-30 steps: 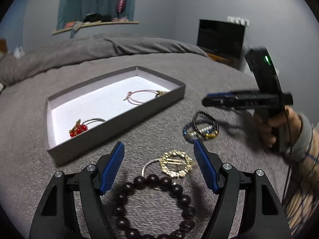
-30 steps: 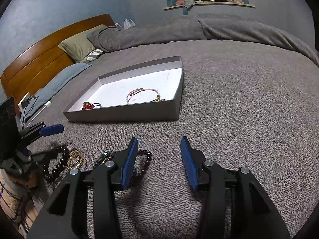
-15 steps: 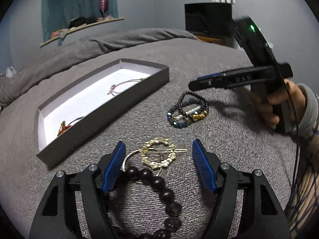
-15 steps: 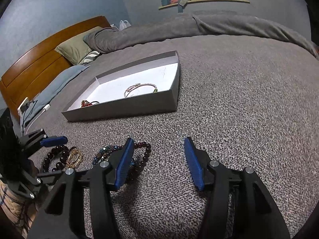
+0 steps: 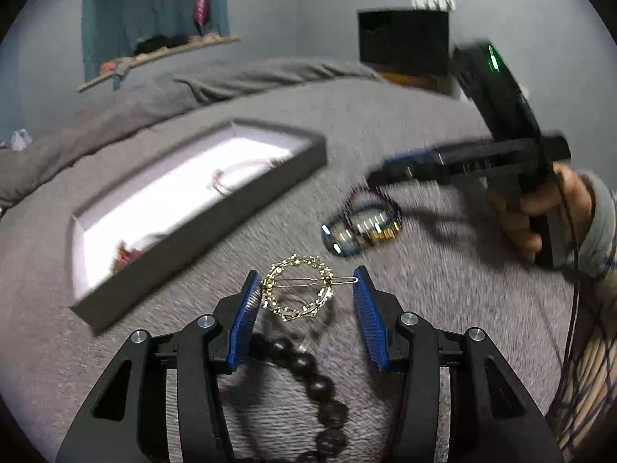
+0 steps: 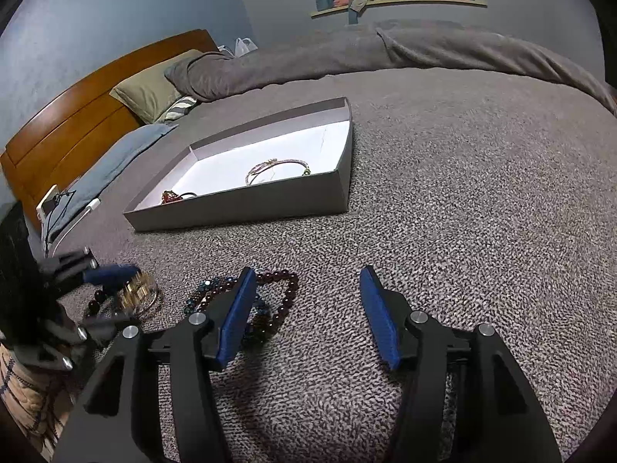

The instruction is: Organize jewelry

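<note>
A round gold hair clip (image 5: 299,287) lies on the grey bed cover between the open fingers of my left gripper (image 5: 304,289); its left edge is at the left pad. A dark wooden bead bracelet (image 5: 308,370) lies just below it. My right gripper (image 6: 306,293) is open and empty, hovering to the right of a pile of beaded bracelets (image 6: 266,301), which also shows in the left wrist view (image 5: 360,223). The grey box (image 6: 246,208) with a white floor holds a pink bangle (image 6: 275,168) and a red-bead hair tie (image 6: 171,196).
The bed cover stretches wide to the right of the box. Pillows (image 6: 154,92) and a wooden headboard (image 6: 73,115) stand at the far left. A phone on a cable (image 6: 48,204) lies near the bed's left edge. A dark cabinet (image 5: 403,42) stands behind the bed.
My left gripper has moved forward over the gold clip and narrowed its fingers around it. My right gripper has shifted slightly toward the bracelet pile.
</note>
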